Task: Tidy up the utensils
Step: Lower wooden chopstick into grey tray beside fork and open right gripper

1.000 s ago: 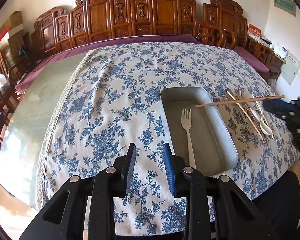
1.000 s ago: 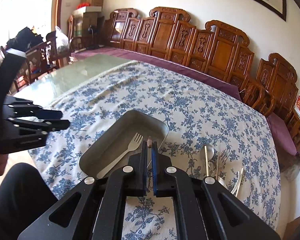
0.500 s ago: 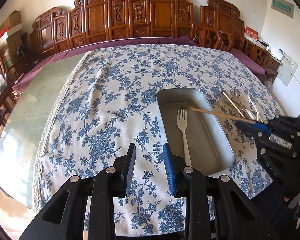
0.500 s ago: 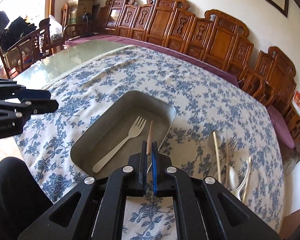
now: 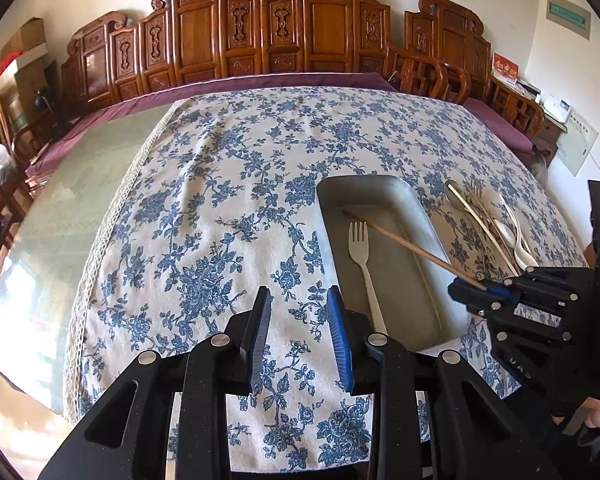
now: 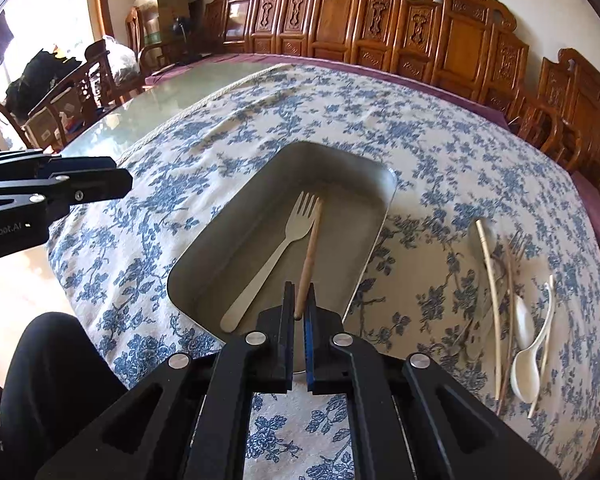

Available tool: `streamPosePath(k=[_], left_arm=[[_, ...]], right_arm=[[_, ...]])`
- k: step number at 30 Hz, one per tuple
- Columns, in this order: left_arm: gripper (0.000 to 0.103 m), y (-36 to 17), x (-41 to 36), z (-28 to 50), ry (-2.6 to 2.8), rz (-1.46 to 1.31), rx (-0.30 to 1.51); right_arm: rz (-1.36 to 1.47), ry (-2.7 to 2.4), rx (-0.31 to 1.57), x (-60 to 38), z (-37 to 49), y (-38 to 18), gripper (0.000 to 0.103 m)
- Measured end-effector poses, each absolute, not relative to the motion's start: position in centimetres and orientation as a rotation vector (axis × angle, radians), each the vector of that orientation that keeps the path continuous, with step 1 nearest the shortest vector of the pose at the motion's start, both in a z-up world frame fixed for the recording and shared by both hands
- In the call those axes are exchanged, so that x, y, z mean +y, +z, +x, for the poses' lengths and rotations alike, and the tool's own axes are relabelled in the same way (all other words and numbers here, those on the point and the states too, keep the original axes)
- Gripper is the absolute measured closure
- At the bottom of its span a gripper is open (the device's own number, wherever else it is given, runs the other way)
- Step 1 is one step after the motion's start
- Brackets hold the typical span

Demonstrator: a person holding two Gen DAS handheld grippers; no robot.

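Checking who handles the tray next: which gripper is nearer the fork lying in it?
Right. The right gripper, shut on a chopstick, sits just over the fork handle. The left gripper hovers open over the tablecloth, beside the tray.

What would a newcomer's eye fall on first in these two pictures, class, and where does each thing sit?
First, the right gripper, shut on a wooden chopstick slanting down into the metal tray beside a pale fork. Right of the tray, loose utensils lie heaped on the blue-flowered tablecloth. The left gripper hangs open over bare cloth, with carved wooden chairs lining the wall behind.
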State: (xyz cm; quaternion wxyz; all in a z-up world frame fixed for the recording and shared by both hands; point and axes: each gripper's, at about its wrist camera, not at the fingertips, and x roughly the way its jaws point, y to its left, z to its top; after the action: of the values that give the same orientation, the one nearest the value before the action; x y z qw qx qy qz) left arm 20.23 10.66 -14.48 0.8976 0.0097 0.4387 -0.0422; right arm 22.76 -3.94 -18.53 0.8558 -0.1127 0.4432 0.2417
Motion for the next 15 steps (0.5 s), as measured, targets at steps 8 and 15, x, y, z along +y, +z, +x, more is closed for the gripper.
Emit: streamPosePath(k=[8,15], left_arm=[[0.076,-14.5,10.4,20.0,-0.094,0.027,0.907],[0.071,-13.9,9.3,19.5,-0.111,0.037,0.891]], right_arm=[[-0.165,0.555,0.963,-5.0,22.7,-18.6,0.083],[-0.154,0.575,0.936,-6.8,22.1,-17.0,0.080]])
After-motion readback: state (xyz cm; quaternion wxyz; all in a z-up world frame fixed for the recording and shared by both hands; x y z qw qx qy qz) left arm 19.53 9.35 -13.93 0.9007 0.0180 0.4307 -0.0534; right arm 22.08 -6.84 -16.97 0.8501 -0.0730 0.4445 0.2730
